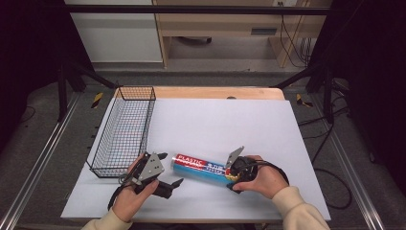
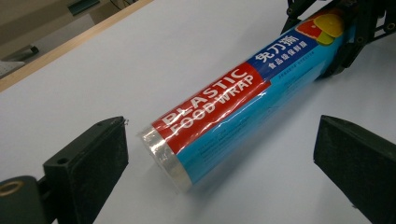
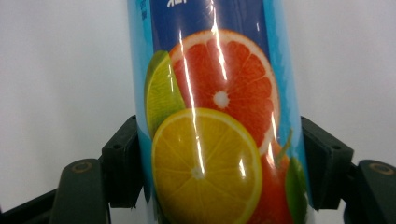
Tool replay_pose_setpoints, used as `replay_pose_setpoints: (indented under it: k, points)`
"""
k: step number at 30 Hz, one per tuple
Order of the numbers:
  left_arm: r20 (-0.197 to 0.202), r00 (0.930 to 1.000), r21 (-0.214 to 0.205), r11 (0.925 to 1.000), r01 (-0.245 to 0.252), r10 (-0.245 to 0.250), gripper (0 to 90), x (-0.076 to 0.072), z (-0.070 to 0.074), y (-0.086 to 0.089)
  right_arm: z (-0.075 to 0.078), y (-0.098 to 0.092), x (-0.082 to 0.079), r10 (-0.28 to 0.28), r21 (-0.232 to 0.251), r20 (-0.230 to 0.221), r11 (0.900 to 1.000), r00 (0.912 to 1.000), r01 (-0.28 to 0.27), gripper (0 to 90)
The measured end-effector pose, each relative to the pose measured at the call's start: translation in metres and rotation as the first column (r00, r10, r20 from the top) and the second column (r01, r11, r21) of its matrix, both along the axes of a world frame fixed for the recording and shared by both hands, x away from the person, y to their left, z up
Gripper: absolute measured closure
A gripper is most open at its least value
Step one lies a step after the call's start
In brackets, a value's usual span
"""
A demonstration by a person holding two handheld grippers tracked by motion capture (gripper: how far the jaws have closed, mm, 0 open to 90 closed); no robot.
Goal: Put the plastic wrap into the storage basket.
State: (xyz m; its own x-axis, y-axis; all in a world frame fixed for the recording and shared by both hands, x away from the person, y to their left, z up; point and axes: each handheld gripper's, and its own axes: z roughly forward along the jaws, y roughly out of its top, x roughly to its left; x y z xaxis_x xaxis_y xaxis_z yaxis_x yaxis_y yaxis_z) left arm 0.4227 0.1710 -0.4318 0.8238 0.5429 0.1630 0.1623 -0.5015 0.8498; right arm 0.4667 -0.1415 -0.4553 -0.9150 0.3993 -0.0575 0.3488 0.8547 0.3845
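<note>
Wire basket (image 1: pixel 125 129): we see a black mesh basket standing empty at about 9 o'clock on the desk (image 1: pixel 230 120), its near end just beside the left hand.
Left hand-held gripper (image 1: pixel 165 169): at about 7 o'clock, we see its jaws spread wide and holding nothing; in the left gripper view they flank the roll's near end without touching it.
Roll of plastic food wrap (image 1: pixel 201 167): lies flat at about 6 o'clock, a blue and red tube with a clear film end pointing toward the left hand-held gripper.
Right hand-held gripper (image 1: pixel 233 175): at about 5 o'clock, we see both jaws pressed against the sides of the roll's fruit-printed end, clamping it.
Risk: we judge the glossy round tube could slip or twist in this one-ended grip if lifted, because the free end would sag.
Risk, left side: if those open jaws close off-centre, we think they could nudge the tube sideways.
</note>
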Motion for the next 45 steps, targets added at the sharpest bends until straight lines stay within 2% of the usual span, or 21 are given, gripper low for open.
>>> replay_pose_setpoints:
  k: [6, 8, 12, 14, 15, 17, 18, 20, 21, 22, 23, 24, 26, 29, 30, 34, 35, 40, 41, 43, 45]
  points:
    - [0.003, 0.9998, 0.013, 0.9997, 0.018, -0.018, 3.2, 0.000, 0.001, -0.003, 0.001, 0.002, -0.005, 0.014, -0.015, 0.036, 0.9998, 0.9993, -0.013, 30.5]
    - [0.013, 0.9992, 0.020, 0.9991, 0.037, -0.037, 3.6, 0.002, 0.007, -0.005, 0.001, 0.002, -0.009, 0.039, -0.021, 0.091, 0.9991, 0.9951, -0.037, 30.7]
    - [0.038, 0.9970, 0.064, 0.9958, 0.065, -0.068, 3.7, 0.009, 0.018, -0.008, 0.005, 0.002, -0.010, 0.054, -0.043, 0.135, 0.9979, 0.9894, -0.048, 30.9]
    - [0.068, 0.9914, 0.137, 0.9854, 0.101, -0.111, 3.7, 0.018, 0.030, -0.016, 0.013, 0.000, -0.007, 0.079, -0.067, 0.156, 0.9953, 0.9846, -0.070, 30.9]
    - [0.068, 0.9914, 0.137, 0.9854, 0.101, -0.111, 3.7, 0.018, 0.030, -0.016, 0.013, 0.000, -0.007, 0.079, -0.067, 0.156, 0.9953, 0.9846, -0.070, 30.9]
    - [0.081, 0.9846, 0.198, 0.9706, 0.137, -0.155, 3.7, 0.028, 0.040, -0.025, 0.025, 0.000, -0.003, 0.111, -0.092, 0.181, 0.9912, 0.9772, -0.096, 31.0]
    - [0.081, 0.9846, 0.198, 0.9706, 0.137, -0.155, 3.7, 0.028, 0.040, -0.025, 0.028, 0.001, -0.002, 0.118, -0.095, 0.191, 0.9903, 0.9744, -0.101, 30.9]
    - [0.088, 0.9763, 0.257, 0.9513, 0.170, -0.198, 3.7, 0.039, 0.049, -0.036, 0.039, 0.000, 0.001, 0.142, -0.103, 0.210, 0.9871, 0.9672, -0.123, 30.9]
    - [0.088, 0.9763, 0.257, 0.9513, 0.170, -0.198, 3.6, 0.039, 0.049, -0.036, 0.039, 0.000, 0.001, 0.142, -0.103, 0.210, 0.9871, 0.9672, -0.123, 30.9]
    - [0.069, 0.9717, 0.288, 0.9371, 0.198, -0.226, 3.6, 0.047, 0.052, -0.043, 0.049, 0.000, 0.006, 0.158, -0.114, 0.223, 0.9842, 0.9620, -0.135, 30.9]
    - [0.069, 0.9717, 0.288, 0.9371, 0.198, -0.226, 3.6, 0.047, 0.052, -0.043, 0.049, 0.000, 0.006, 0.158, -0.114, 0.223, 0.9842, 0.9620, -0.135, 30.9]
    - [0.049, 0.9672, 0.316, 0.9225, 0.221, -0.249, 3.7, 0.055, 0.054, -0.050, 0.059, 0.001, 0.010, 0.166, -0.137, 0.244, 0.9812, 0.9555, -0.136, 30.9]
    - [0.033, 0.9640, 0.357, 0.9041, 0.235, -0.264, 3.8, 0.064, 0.058, -0.057, 0.070, 0.001, 0.016, 0.175, -0.155, 0.268, 0.9783, 0.9472, -0.137, 31.0]
    - [0.019, 0.9620, 0.364, 0.8981, 0.247, -0.272, 4.3, 0.071, 0.062, -0.062, 0.081, 0.001, 0.020, 0.177, -0.159, 0.286, 0.9779, 0.9417, -0.135, 31.0]
    - [0.025, 0.9595, 0.381, 0.8901, 0.251, -0.281, 4.3, 0.074, 0.064, -0.064, 0.085, 0.002, 0.021, 0.180, -0.162, 0.294, 0.9773, 0.9387, -0.136, 31.0]
    - [0.027, 0.9503, 0.473, 0.8412, 0.261, -0.310, 4.7, 0.083, 0.074, -0.075, 0.105, 0.006, 0.021, 0.206, -0.180, 0.327, 0.9717, 0.9224, -0.153, 30.9]
    - [0.027, 0.9503, 0.473, 0.8412, 0.261, -0.310, 5.3, 0.083, 0.074, -0.075, 0.105, 0.006, 0.021, 0.206, -0.180, 0.327, 0.9717, 0.9224, -0.153, 30.9]
    - [0.038, 0.9472, 0.513, 0.8197, 0.255, -0.318, 7.4, 0.083, 0.083, -0.081, 0.115, 0.012, 0.017, 0.228, -0.191, 0.347, 0.9669, 0.9096, -0.169, 31.0]
    - [0.031, 0.9443, 0.534, 0.8043, 0.261, -0.328, 8.2, 0.082, 0.085, -0.081, 0.117, 0.015, 0.015, 0.231, -0.192, 0.350, 0.9662, 0.9076, -0.172, 31.0]
    - [0.029, 0.9437, 0.543, 0.7980, 0.262, -0.330, 8.3, 0.082, 0.085, -0.082, 0.118, 0.016, 0.013, 0.238, -0.196, 0.352, 0.9644, 0.9052, -0.177, 30.9]
    - [0.023, 0.9380, 0.569, 0.7763, 0.272, -0.346, 9.3, 0.079, 0.085, -0.083, 0.120, 0.018, 0.012, 0.246, -0.194, 0.355, 0.9632, 0.9019, -0.186, 31.0]
